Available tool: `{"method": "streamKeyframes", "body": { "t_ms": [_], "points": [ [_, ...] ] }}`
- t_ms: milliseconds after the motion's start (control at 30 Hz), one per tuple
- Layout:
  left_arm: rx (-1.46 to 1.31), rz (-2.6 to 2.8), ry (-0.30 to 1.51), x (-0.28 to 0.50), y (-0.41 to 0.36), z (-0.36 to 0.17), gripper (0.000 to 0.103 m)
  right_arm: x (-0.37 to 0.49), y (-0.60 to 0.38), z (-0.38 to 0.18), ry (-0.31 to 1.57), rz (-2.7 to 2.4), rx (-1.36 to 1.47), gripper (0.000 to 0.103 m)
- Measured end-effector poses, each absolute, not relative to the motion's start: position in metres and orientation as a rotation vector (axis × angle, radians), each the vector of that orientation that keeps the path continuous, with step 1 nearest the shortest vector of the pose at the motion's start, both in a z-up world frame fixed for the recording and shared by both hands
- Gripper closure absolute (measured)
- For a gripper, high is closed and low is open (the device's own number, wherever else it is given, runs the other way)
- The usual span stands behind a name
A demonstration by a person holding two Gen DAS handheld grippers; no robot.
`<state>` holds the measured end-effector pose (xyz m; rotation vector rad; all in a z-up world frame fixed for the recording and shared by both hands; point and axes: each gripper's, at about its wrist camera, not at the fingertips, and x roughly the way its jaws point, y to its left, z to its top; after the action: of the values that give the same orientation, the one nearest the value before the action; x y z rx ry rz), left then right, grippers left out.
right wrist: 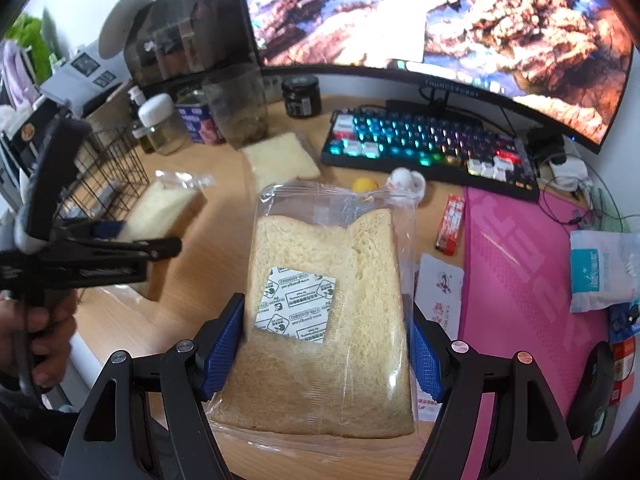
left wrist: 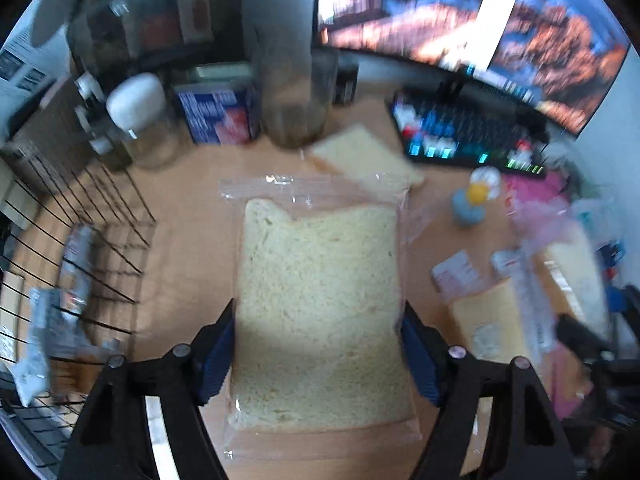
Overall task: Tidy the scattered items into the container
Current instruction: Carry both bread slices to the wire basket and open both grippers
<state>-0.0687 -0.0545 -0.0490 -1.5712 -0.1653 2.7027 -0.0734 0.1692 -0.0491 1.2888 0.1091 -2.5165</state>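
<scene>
My left gripper (left wrist: pixel 319 312) is shut on a bread slice in a clear zip bag (left wrist: pixel 320 256), its blue pads pressing the bag's two sides. In the right wrist view this bagged slice (right wrist: pixel 160 208) hangs beside the black wire basket (right wrist: pixel 104 168). My right gripper (right wrist: pixel 326 306) is shut on a second bagged bread slice (right wrist: pixel 320 244) with a white desiccant packet (right wrist: pixel 298 306) on it, held above the wooden desk. A third bagged slice (right wrist: pixel 280 156) lies on the desk near the jars. The wire basket (left wrist: pixel 100 240) holds several wrapped packets (left wrist: pixel 76 264).
A lit keyboard (right wrist: pixel 428 140) and a wide monitor (right wrist: pixel 440 20) stand at the back. Jars and a blue tin (right wrist: pixel 196 120) crowd the back left. A pink mat (right wrist: pixel 520 280), a red packet (right wrist: pixel 450 224), a white card (right wrist: pixel 440 284) and a duck toy (left wrist: pixel 472 200) lie on the right.
</scene>
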Motion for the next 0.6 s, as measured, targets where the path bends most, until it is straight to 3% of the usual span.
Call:
{"method": "streamKeyframes", "body": {
  "t_ms": [333,600],
  "points": [
    [-1.369,2.960,-0.338,-0.012,-0.172,0.025,0.025,-0.078,0.043,0.002,0.156,-2.395,1.025,0.028],
    [-1.494,3.029,-0.530,0.023,-0.281,-0.002,0.025,-0.082,-0.118,0.014,0.206,-2.233,0.927,0.028]
  ]
}}
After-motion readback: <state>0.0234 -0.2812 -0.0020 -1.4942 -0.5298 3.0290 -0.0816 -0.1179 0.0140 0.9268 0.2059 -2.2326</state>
